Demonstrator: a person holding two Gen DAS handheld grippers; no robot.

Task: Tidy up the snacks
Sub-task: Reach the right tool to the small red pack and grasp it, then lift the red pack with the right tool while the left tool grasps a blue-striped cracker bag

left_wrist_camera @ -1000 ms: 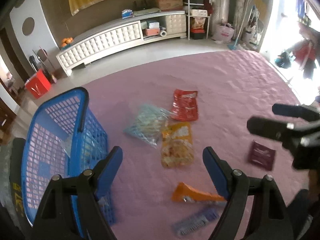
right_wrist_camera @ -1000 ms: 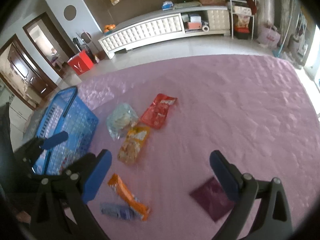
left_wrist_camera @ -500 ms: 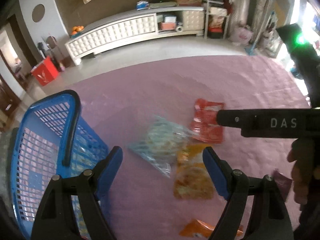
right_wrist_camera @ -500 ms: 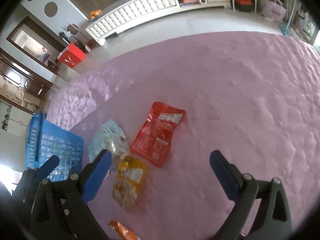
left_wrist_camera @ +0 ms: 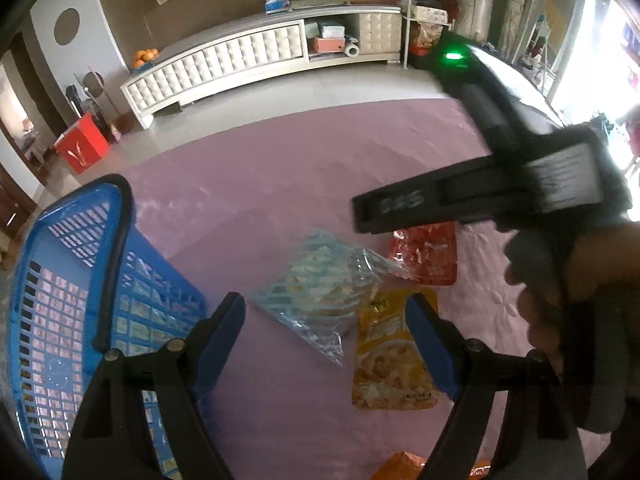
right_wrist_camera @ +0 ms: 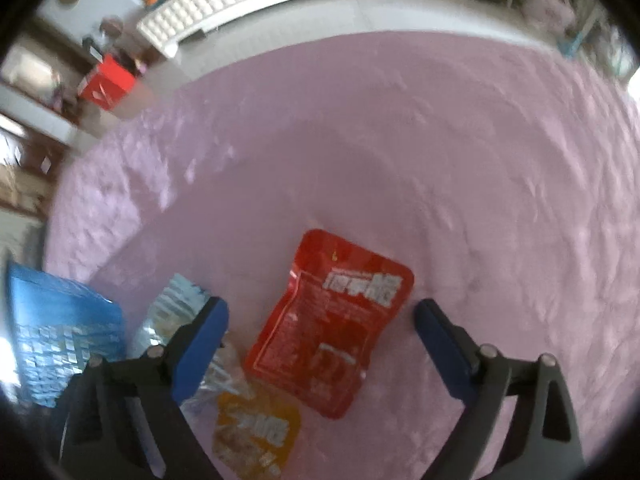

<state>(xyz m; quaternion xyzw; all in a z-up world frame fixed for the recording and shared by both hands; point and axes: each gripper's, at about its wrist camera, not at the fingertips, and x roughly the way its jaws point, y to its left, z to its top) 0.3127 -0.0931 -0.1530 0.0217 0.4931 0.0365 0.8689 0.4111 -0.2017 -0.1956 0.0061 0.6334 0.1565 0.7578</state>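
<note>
Orange packet [left_wrist_camera: 404, 466] (edge-cropped)

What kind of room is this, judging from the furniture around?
Most likely a home living room: a long white tufted cabinet stands along the wall, a large pink quilted cover holds snack packets, and a metal shelf rack holds household goods.

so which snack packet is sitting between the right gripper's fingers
The red packet, lying flat between the open right gripper's fingers, which have just been closing. The clear bag and yellow packet lie off to its left.

Home living room.
Long white tufted cabinet [left_wrist_camera: 256, 56] along the wall, pink rug [left_wrist_camera: 320, 168], metal shelf rack [left_wrist_camera: 428, 8] with boxes.
</note>
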